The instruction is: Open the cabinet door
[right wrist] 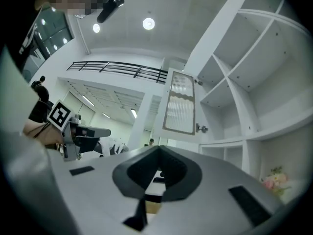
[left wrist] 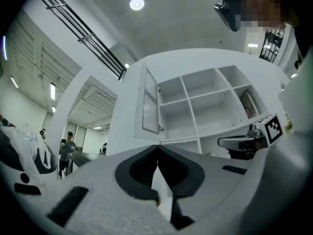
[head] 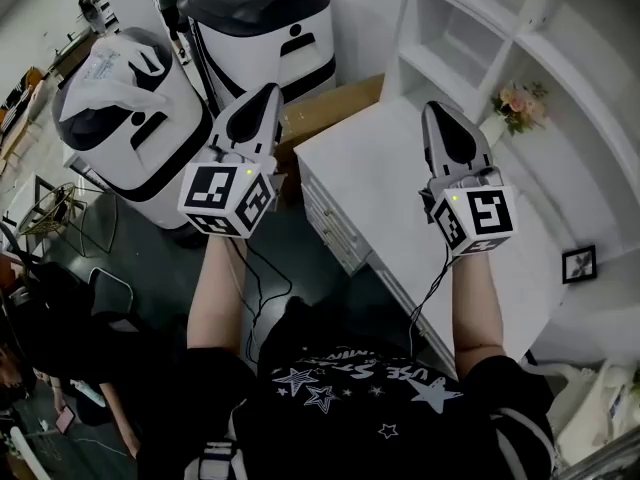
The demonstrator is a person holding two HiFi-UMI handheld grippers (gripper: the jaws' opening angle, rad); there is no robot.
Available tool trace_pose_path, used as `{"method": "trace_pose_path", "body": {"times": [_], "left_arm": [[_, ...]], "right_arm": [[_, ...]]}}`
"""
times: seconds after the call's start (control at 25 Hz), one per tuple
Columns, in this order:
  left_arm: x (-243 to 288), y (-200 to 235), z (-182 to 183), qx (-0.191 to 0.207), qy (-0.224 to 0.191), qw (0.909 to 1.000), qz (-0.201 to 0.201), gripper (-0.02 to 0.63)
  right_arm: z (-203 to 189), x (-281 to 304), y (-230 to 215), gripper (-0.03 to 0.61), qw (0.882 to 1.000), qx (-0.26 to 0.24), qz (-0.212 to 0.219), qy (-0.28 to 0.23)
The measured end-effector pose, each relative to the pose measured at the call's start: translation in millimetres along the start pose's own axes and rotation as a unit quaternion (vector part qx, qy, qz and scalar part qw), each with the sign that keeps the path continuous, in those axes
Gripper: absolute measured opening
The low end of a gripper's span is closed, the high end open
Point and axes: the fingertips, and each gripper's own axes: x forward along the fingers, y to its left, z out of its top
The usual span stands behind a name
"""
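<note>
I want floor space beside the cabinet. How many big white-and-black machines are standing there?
2. One machine, draped with a plastic bag, stands at the far left; the other stands beyond it, next to the cardboard box. Others may lie outside the frame.

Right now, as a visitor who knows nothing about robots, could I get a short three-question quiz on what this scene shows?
1. True or false: the white cabinet door with the ribbed glass panel stands swung open.
2. Which of these stands on the white countertop: A) a small bunch of pink flowers, B) a red kettle, C) a green bottle?
3. Fill in: the left hand-held gripper and the right hand-held gripper both have their jaws ____.

Key: 1 true; 2 A; 3 shut, with nothing between them.
</note>
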Motion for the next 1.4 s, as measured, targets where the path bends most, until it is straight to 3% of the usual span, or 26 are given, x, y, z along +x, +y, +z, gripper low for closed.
{"method": "trace_pose_path", "body": {"times": [0.24,0.4,0.72,0.96,1.4], "left_arm": [[-37,-18,-39,-0.019,0.031,0.9992,-0.020,0.008],[-64,-18,-60,-0.015,0.053,0.9983,-0.016,0.008],[-157,-27,-109,-0.059,0.120,0.9910,-0.002,0.008],[-223,-41,-120,-0.082,0.149,0.9854,0.004,0.008],[-301,-95,-116,-0.108,0.159,0.9812,-0.010,0.008]], "right_arm": [[-34,-16,22,0.006,0.999,0.029,0.013,0.029],[-55,-24,39,0.006,0.998,0.041,0.019,0.051],[-83,-51,84,0.006,0.994,0.049,0.016,0.100],[-77,-84,126,0.005,0.992,0.056,0.028,0.108],[-74,-163,165,0.005,0.989,0.074,0.010,0.129]]}}
